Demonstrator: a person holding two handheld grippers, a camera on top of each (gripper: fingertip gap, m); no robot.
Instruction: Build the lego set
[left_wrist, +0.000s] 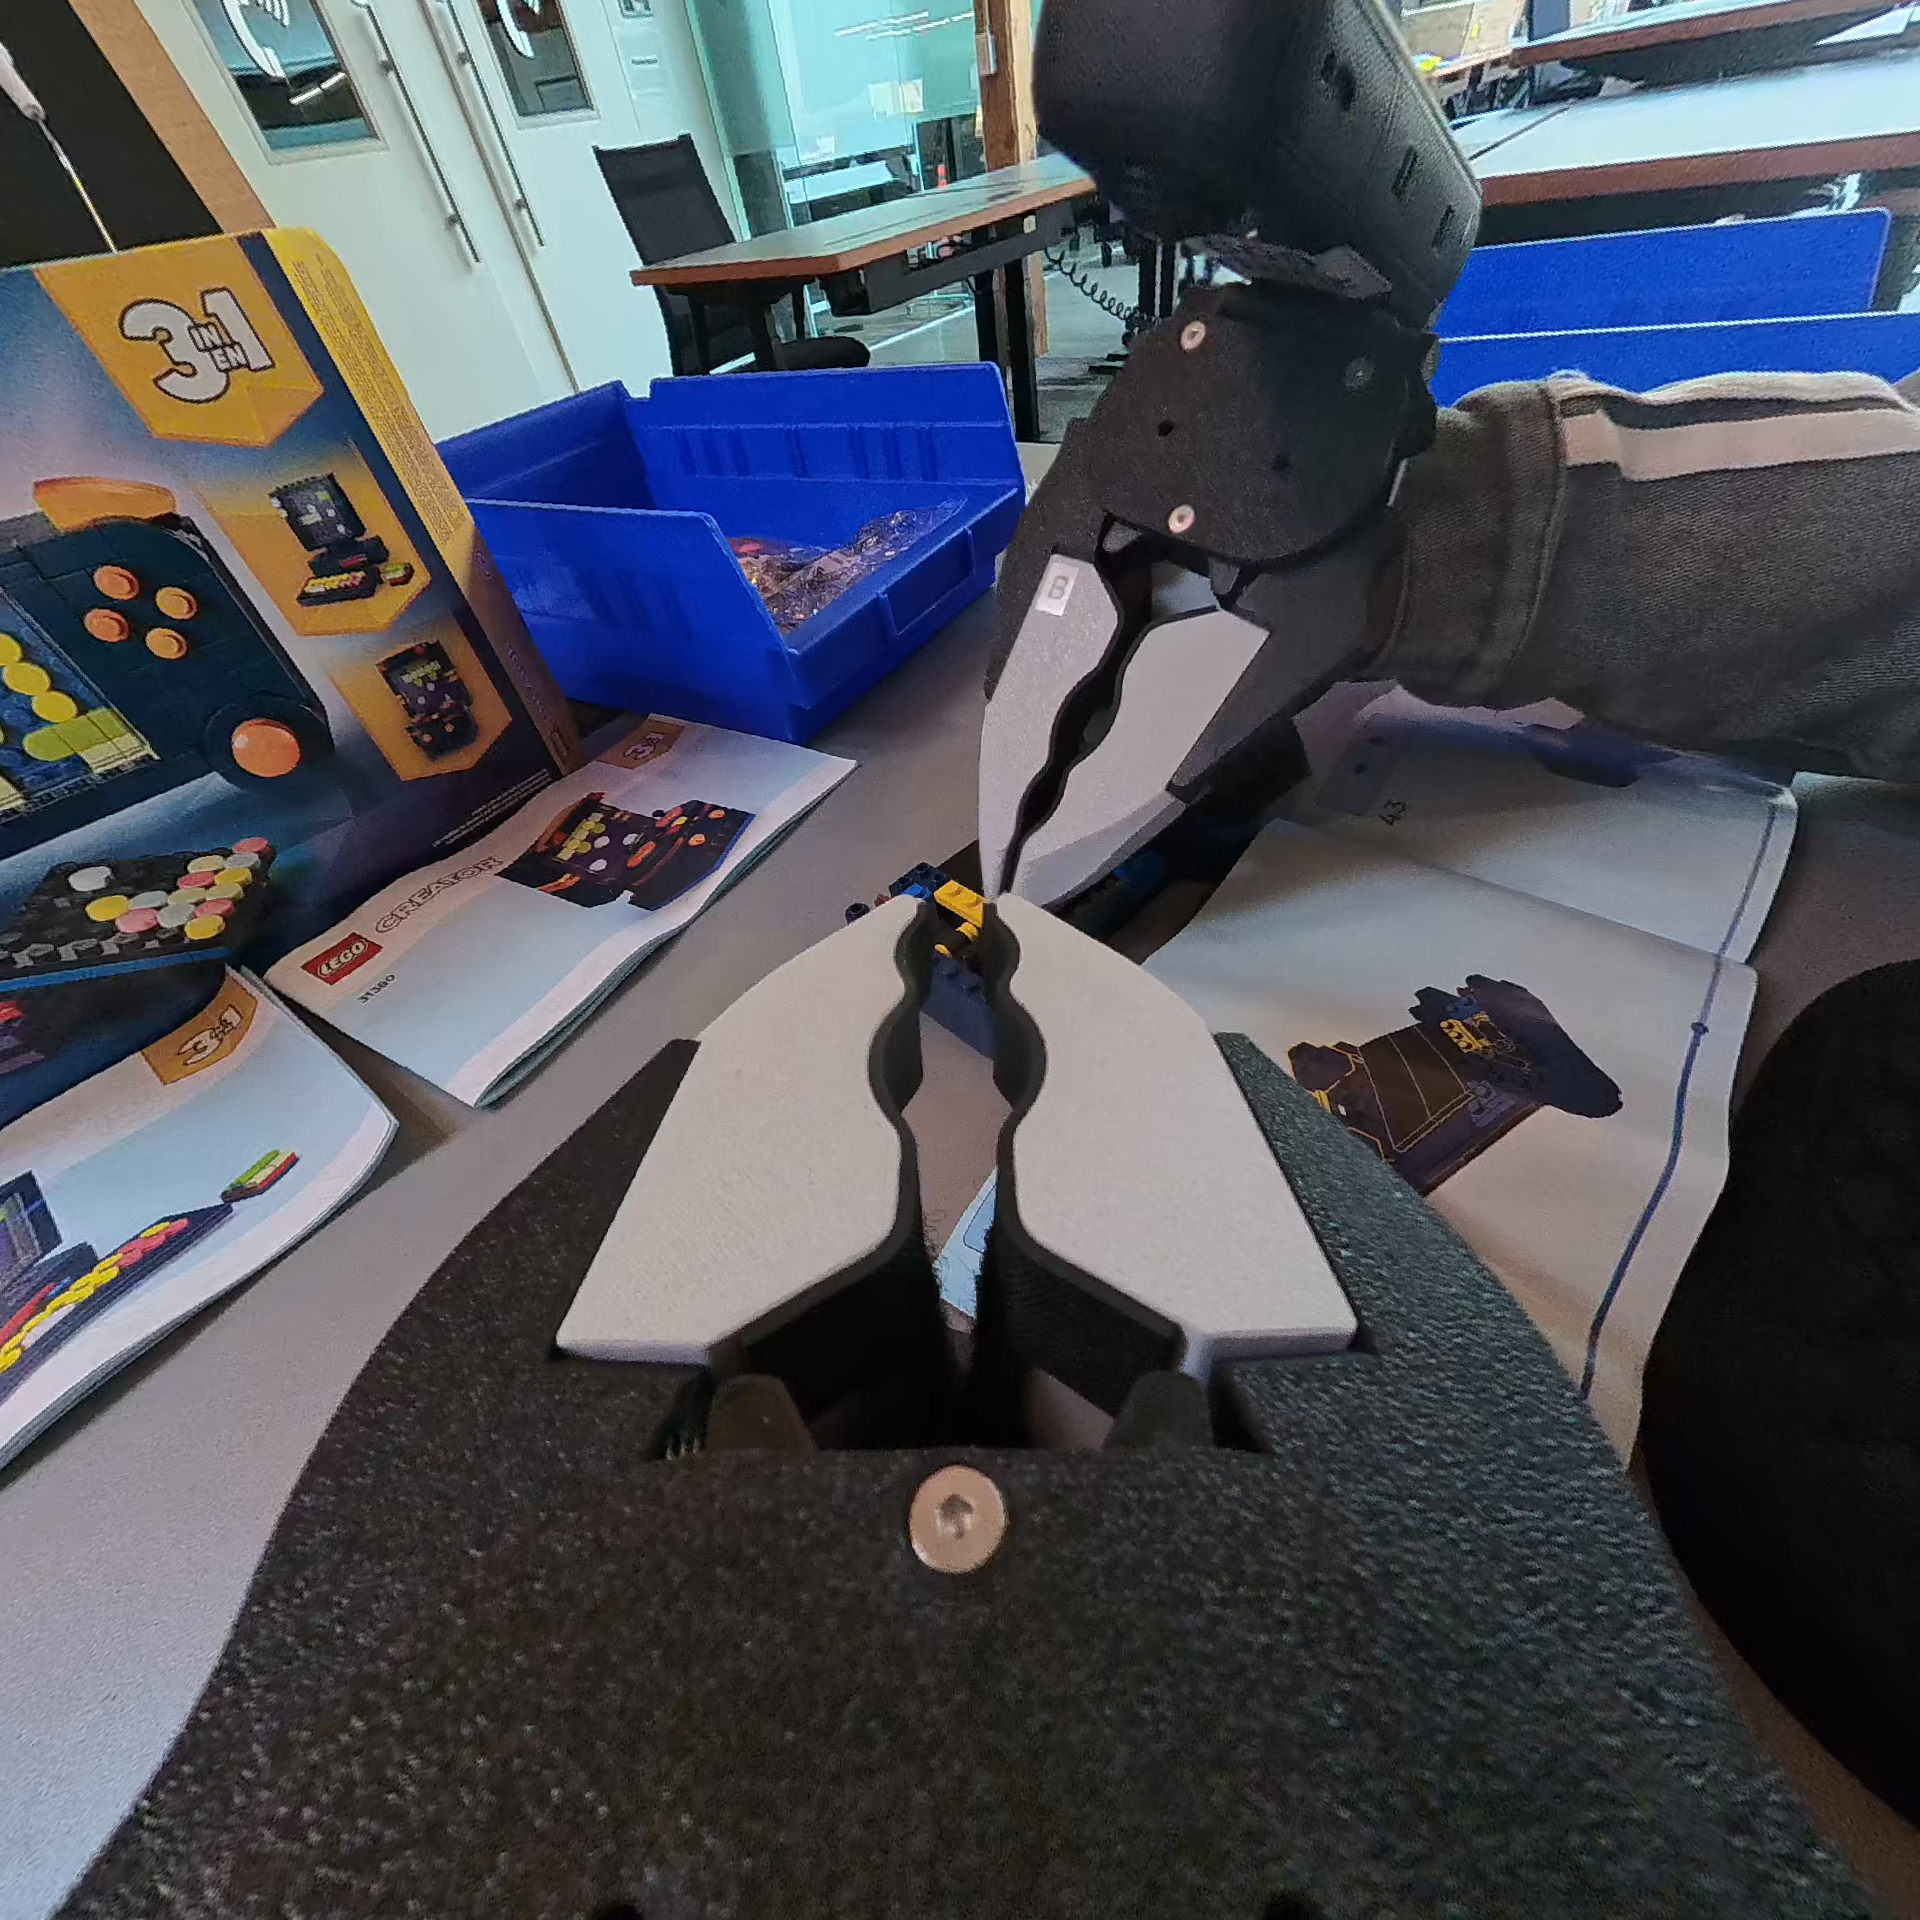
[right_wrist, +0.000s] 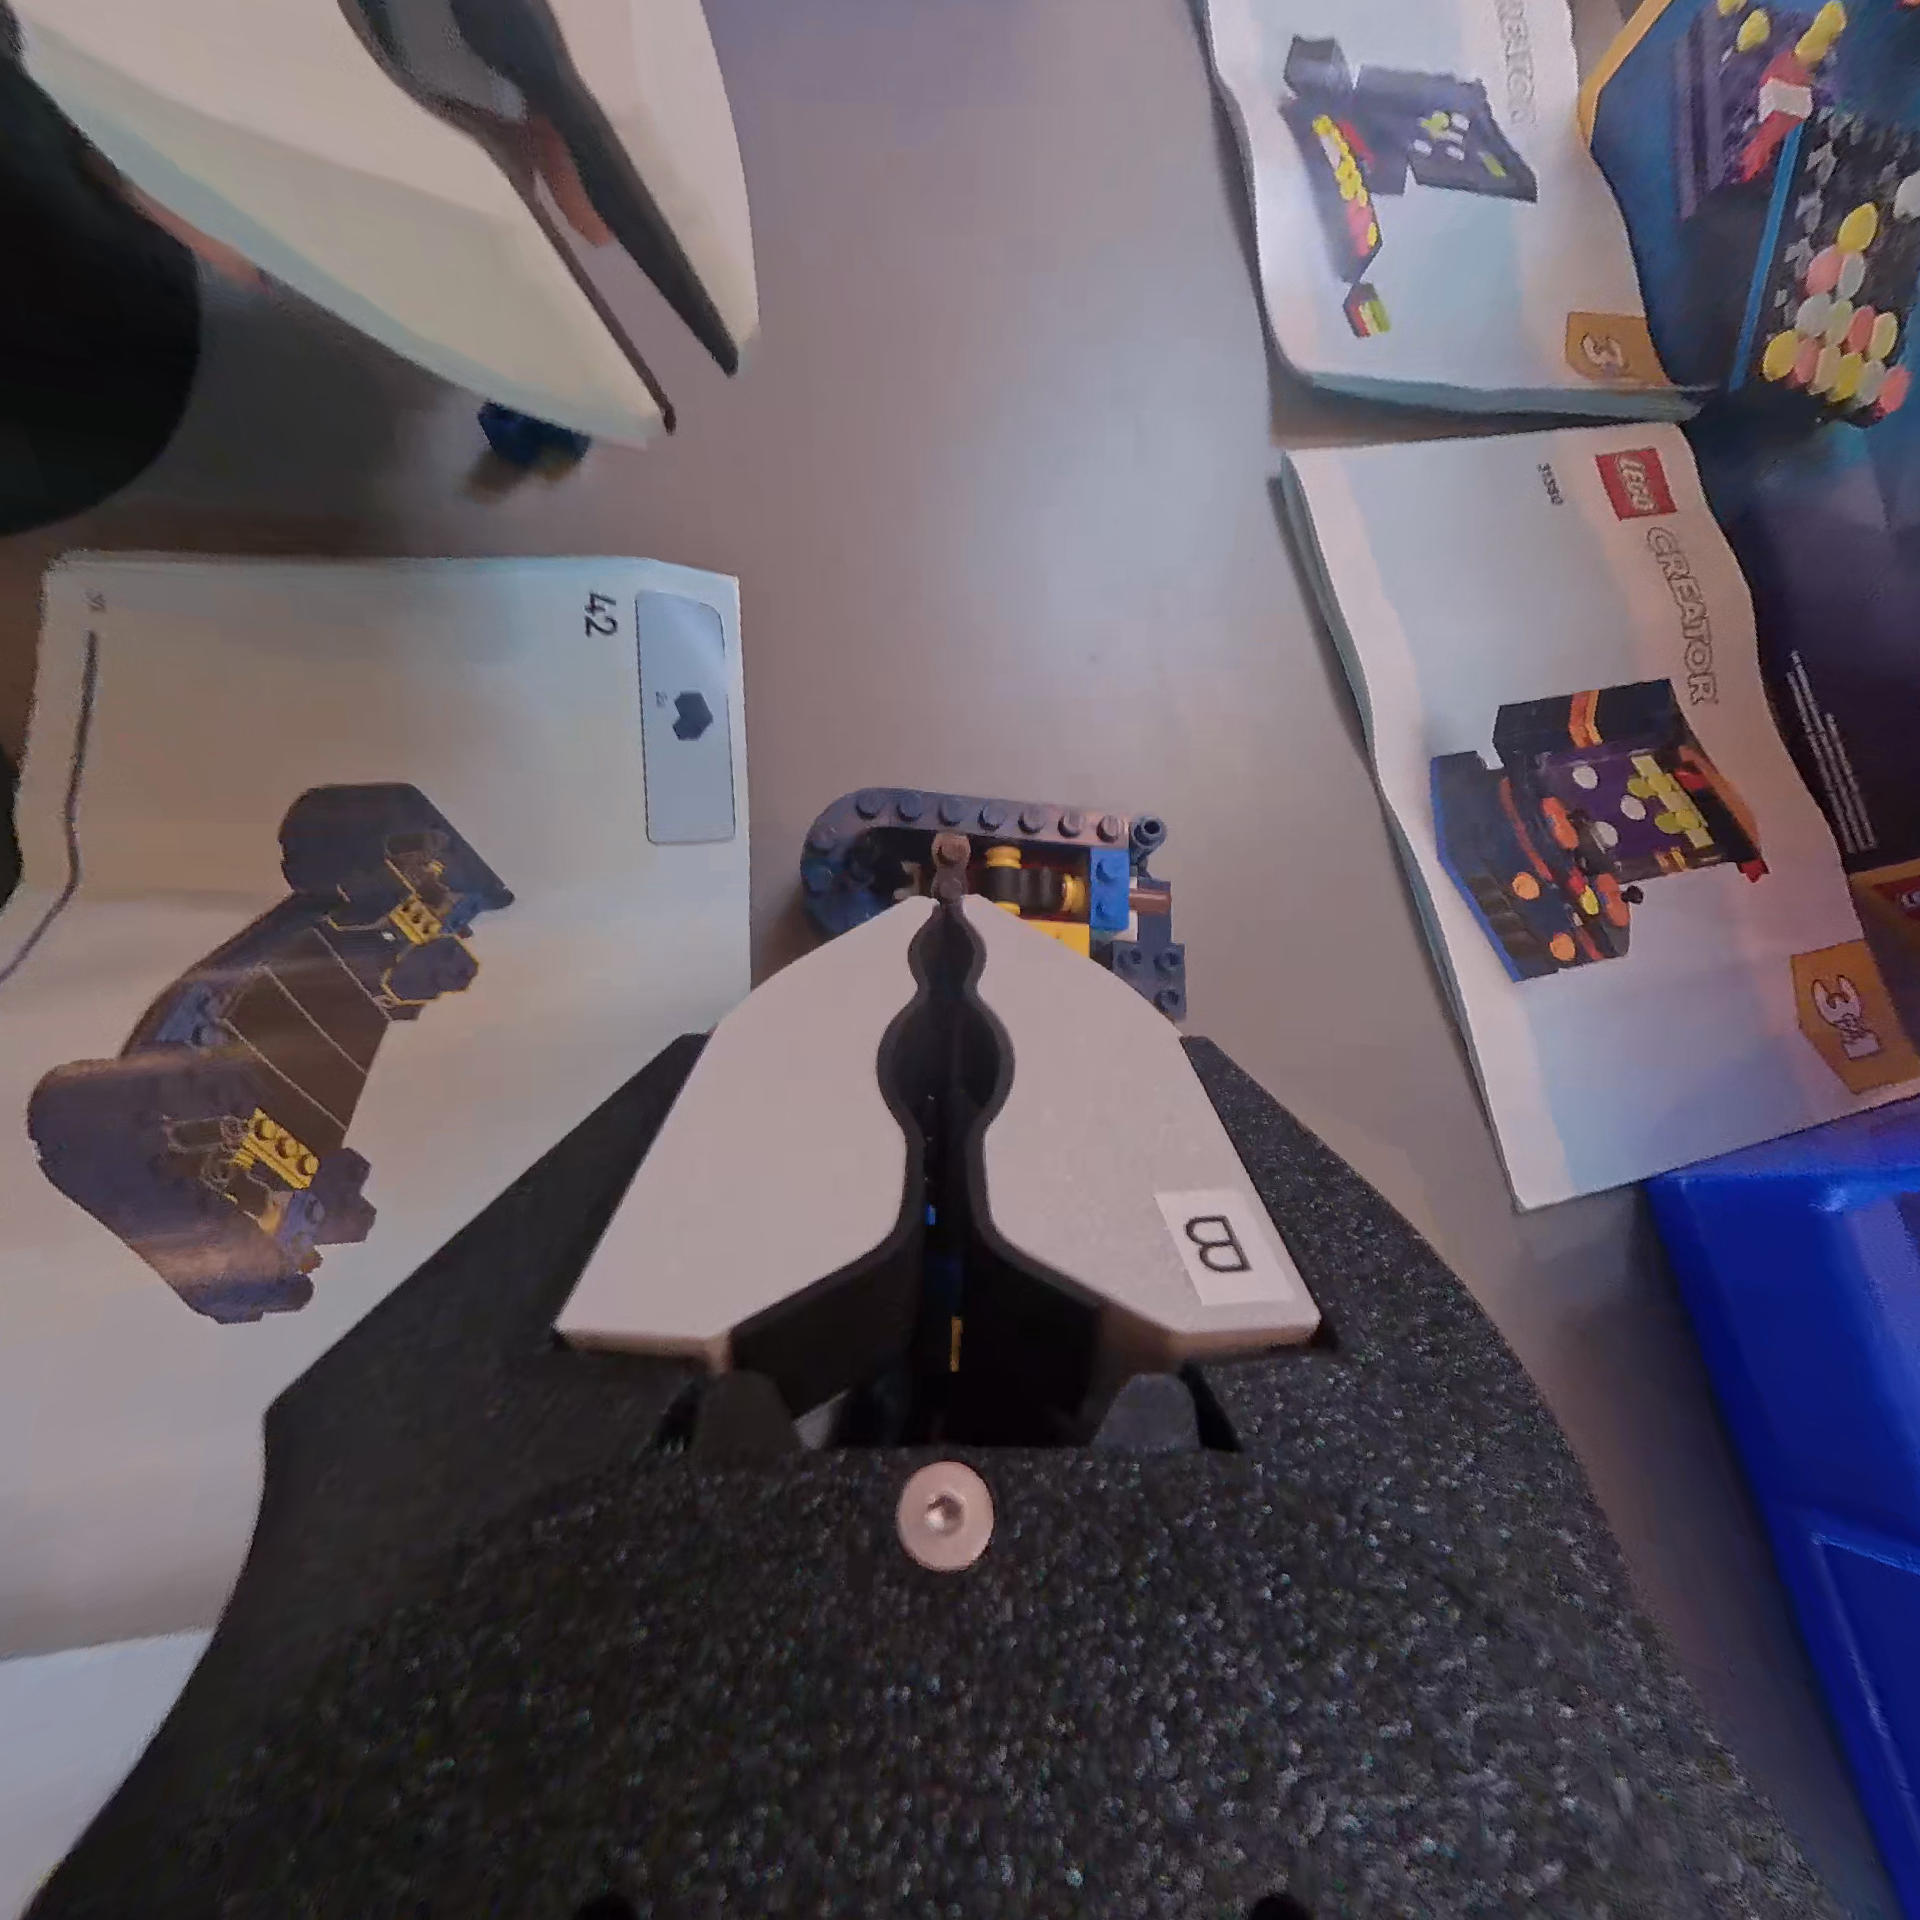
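Blue bin (left_wrist: 748, 582); dark-blue, yellow brick model (right_wrist: 997, 883); grey table (right_wrist: 987, 520).

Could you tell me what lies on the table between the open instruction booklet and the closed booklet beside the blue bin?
A partly built dark-blue brick model, seen in the right wrist view.

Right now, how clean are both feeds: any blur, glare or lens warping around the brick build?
Left wrist view: brick build sharp, straight edges bow toward the frame border, bright window glare behind. Right wrist view: build slightly soft, open booklet fairly legible, the white object at top left smeared by blur.
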